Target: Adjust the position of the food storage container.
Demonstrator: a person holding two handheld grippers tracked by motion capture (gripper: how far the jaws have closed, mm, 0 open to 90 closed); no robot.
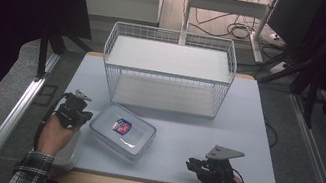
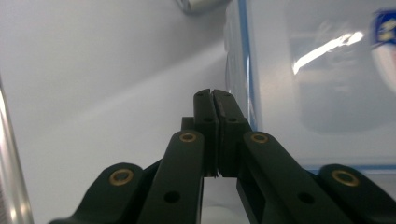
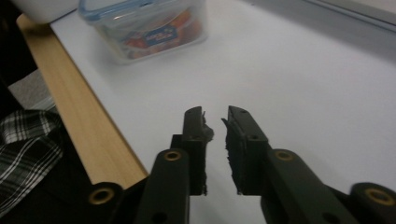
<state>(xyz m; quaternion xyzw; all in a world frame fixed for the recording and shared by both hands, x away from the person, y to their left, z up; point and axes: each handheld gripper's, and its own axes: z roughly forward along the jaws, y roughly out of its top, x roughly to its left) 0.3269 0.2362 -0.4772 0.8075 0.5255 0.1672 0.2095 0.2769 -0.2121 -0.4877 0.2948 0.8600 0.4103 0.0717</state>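
Near the table's front edge, the right gripper (image 1: 194, 166) lies low and level over the surface (image 1: 225, 128), its jaws a narrow gap apart with nothing between. At the front-left corner, the left gripper (image 1: 76, 116), jaws pressed together and empty, sits just beside the clear blue-rimmed container (image 1: 122, 131). Its lid label is too small to read. Farther back stands a white wire basket (image 1: 169, 69).
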